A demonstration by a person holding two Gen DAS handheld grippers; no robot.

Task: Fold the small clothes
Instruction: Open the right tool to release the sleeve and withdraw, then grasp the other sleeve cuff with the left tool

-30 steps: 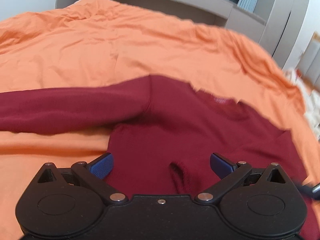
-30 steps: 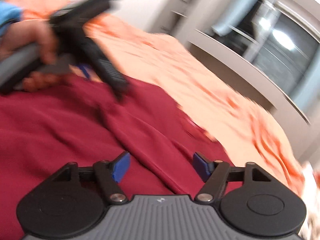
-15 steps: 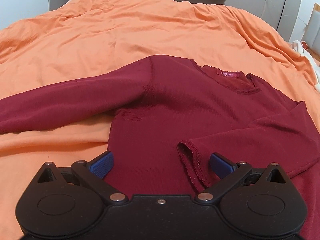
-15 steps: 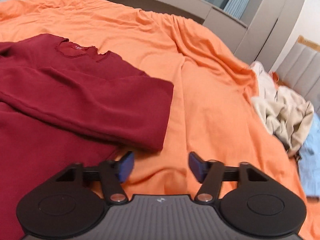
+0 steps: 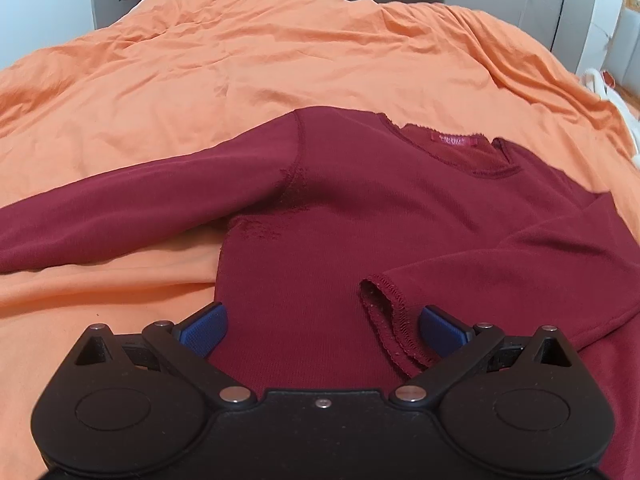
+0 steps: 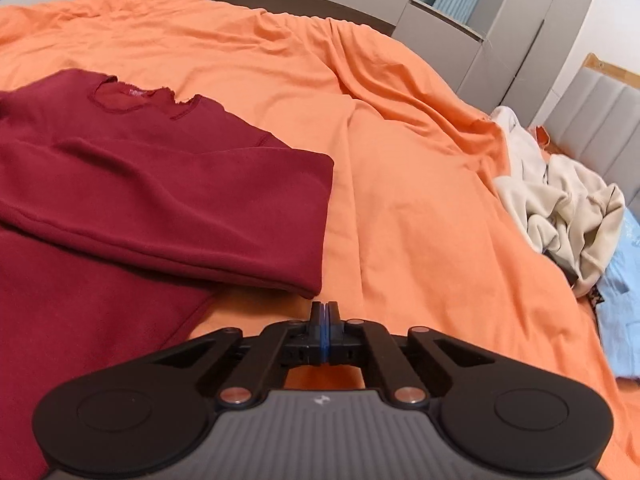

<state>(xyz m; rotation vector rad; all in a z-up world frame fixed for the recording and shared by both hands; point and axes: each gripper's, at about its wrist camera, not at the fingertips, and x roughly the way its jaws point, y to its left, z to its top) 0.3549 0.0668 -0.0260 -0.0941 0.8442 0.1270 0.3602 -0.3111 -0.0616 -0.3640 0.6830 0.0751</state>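
Nearest the left wrist camera, the left gripper (image 5: 322,330) hung over the lower body of a dark red long-sleeved knit top (image 5: 360,216), its blue-padded jaws spread wide with nothing pinched between them. Just inside its right pad lay the stitched cuff (image 5: 394,320) of one sleeve, which had been folded across the front of the garment. Beyond that, the other sleeve (image 5: 132,208) stretched out flat to the left over the wrinkled orange bedsheet (image 5: 280,60), and farther still the neckline with its small red label (image 5: 454,139) faced away from the camera.

Closest in the right wrist view, the right gripper (image 6: 325,308) had its blue pads pressed together on nothing, its tip over bare sheet just beside the corner of the folded sleeve (image 6: 312,280). The top lay spread on the sheet to its left. Well apart on the right sat a crumpled beige garment (image 6: 560,208), with a light blue cloth (image 6: 624,292) beside it. At the far edge stood a grey cabinet (image 6: 500,32).
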